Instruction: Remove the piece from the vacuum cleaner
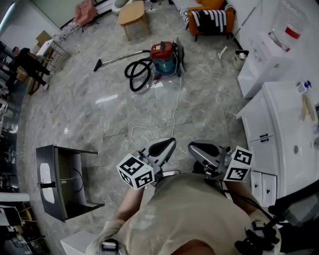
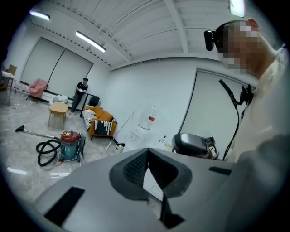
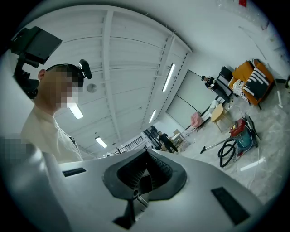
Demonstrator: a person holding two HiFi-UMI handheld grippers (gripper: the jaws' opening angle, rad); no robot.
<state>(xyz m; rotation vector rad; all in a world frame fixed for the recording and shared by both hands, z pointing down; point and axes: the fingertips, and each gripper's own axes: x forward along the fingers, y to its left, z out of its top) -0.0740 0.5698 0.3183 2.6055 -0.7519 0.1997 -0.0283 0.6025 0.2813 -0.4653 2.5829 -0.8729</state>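
Observation:
The vacuum cleaner (image 1: 162, 56) stands far across the marble floor. It has a red lid, a teal drum, a coiled black hose (image 1: 137, 74) and a wand ending in a floor nozzle (image 1: 98, 65). It also shows small in the left gripper view (image 2: 69, 144) and in the right gripper view (image 3: 240, 133). Both grippers are held close to the person's chest, well short of the vacuum. My left gripper (image 1: 169, 142) (image 2: 147, 152) is shut with nothing in it. My right gripper (image 1: 195, 146) (image 3: 147, 154) is likewise shut and empty.
A white cord (image 1: 175, 107) runs along the floor from the vacuum toward me. A grey open cabinet (image 1: 59, 182) stands at the left and white counter units (image 1: 276, 124) at the right. A wooden stool (image 1: 132, 14) and an orange armchair (image 1: 212, 17) stand beyond the vacuum. People (image 1: 26, 62) are at the far left.

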